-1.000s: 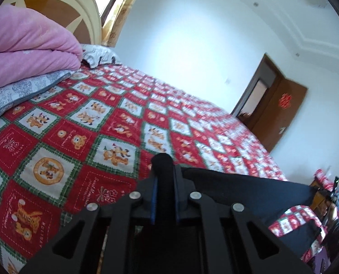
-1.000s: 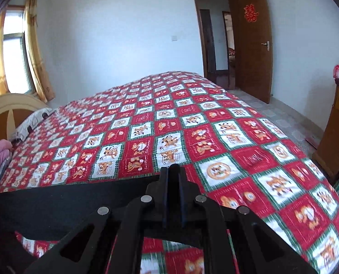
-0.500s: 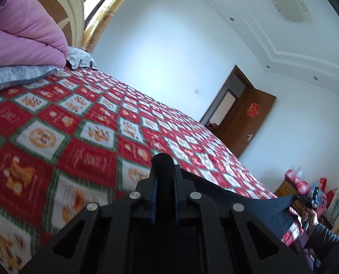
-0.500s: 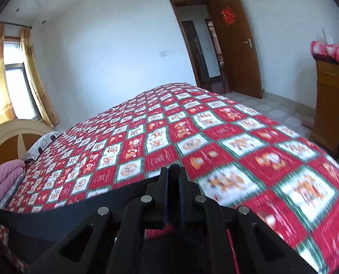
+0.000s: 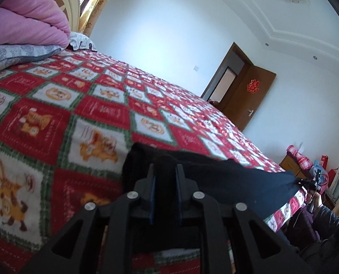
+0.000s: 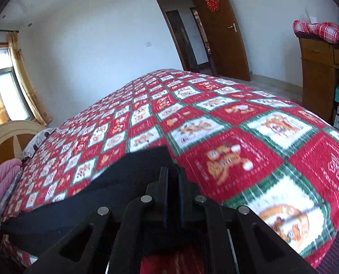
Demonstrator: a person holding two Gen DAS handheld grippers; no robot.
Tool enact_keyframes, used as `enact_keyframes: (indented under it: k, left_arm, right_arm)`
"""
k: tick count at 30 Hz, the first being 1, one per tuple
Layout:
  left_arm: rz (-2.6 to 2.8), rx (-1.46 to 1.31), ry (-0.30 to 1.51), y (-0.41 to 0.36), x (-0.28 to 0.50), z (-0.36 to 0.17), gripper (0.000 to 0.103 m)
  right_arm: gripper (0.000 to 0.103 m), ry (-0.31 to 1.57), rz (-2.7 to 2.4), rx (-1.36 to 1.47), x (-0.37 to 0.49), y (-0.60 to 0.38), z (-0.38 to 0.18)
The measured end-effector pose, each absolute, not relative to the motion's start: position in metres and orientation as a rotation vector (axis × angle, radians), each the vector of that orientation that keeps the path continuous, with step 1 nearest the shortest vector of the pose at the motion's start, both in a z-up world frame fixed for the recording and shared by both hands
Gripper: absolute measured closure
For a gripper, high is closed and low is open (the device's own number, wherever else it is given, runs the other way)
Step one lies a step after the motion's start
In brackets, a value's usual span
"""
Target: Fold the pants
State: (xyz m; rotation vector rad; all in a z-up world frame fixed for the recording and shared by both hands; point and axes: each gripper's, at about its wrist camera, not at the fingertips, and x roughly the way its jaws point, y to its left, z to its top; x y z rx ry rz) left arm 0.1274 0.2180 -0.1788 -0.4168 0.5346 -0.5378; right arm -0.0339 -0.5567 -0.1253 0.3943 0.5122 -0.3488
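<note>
The black pants (image 5: 226,178) stretch between my two grippers, low over a red, white and green patterned bedspread (image 5: 96,114). My left gripper (image 5: 165,169) has a bunched end of the pants between its pads. Its jaws are opening, and the cloth still fills the gap. In the right wrist view the pants (image 6: 114,189) run off to the left, their front edge lying on the bedspread (image 6: 238,137). The right gripper (image 6: 173,171) is shut on the other end of the pants.
A pink quilt (image 5: 25,20) lies on a grey pillow (image 5: 16,53) by the cream headboard (image 5: 72,4). A brown door (image 6: 222,29) stands open at the far wall. A wooden cabinet (image 6: 317,73) stands past the bed's right edge. A window (image 6: 7,91) is at the left.
Both grippers came down toward the bedspread with the pants, whose front edge now lies on it. The gap between the left jaws is a little wider.
</note>
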Motion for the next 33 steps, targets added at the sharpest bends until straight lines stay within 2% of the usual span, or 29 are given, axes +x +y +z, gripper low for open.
enact_keyframes:
  k: [8,9,11,14,16,18,19,20,22,27,33]
  left_arm:
    - [-0.468,-0.42,0.552,0.244,0.119,-0.188,0.081]
    - [-0.454,-0.428,0.554,0.249,0.118,-0.188,0.081]
    - [-0.427,-0.438,0.558,0.257,0.117,-0.188,0.078]
    - [-0.394,-0.455,0.559,0.268,0.112,-0.185,0.067]
    - [-0.367,-0.474,0.564,0.274,0.108,-0.183,0.047]
    - [-0.346,-0.498,0.574,0.279,0.105,-0.182,0.034]
    - [-0.342,-0.515,0.58,0.28,0.103,-0.181,0.03]
    - [-0.341,-0.529,0.585,0.282,0.1,-0.18,0.03]
    - [-0.343,-0.555,0.593,0.282,0.095,-0.178,0.03]
    - [-0.409,-0.638,0.61,0.266,0.095,-0.172,0.03]
    - [-0.459,-0.583,0.644,0.22,0.104,-0.16,0.03]
  right_arm:
    - [0.095,0.529,-0.35,0.365,-0.048,-0.554,-0.125]
    - [0.092,0.532,-0.349,0.366,-0.05,-0.554,-0.124]
    - [0.08,0.539,-0.356,0.363,-0.054,-0.553,-0.123]
    - [0.075,0.535,-0.413,0.357,-0.066,-0.555,-0.119]
    - [0.074,0.517,-0.472,0.346,-0.075,-0.553,-0.112]
    - [0.072,0.484,-0.519,0.325,-0.084,-0.546,-0.101]
    - [0.064,0.459,-0.526,0.313,-0.087,-0.54,-0.094]
    - [0.055,0.445,-0.523,0.308,-0.089,-0.536,-0.09]
    - [0.05,0.41,-0.503,0.296,-0.088,-0.521,-0.078]
    - [0.049,0.445,-0.369,0.218,-0.046,-0.457,-0.065]
    - [0.049,0.594,-0.044,0.149,0.052,-0.343,-0.094]
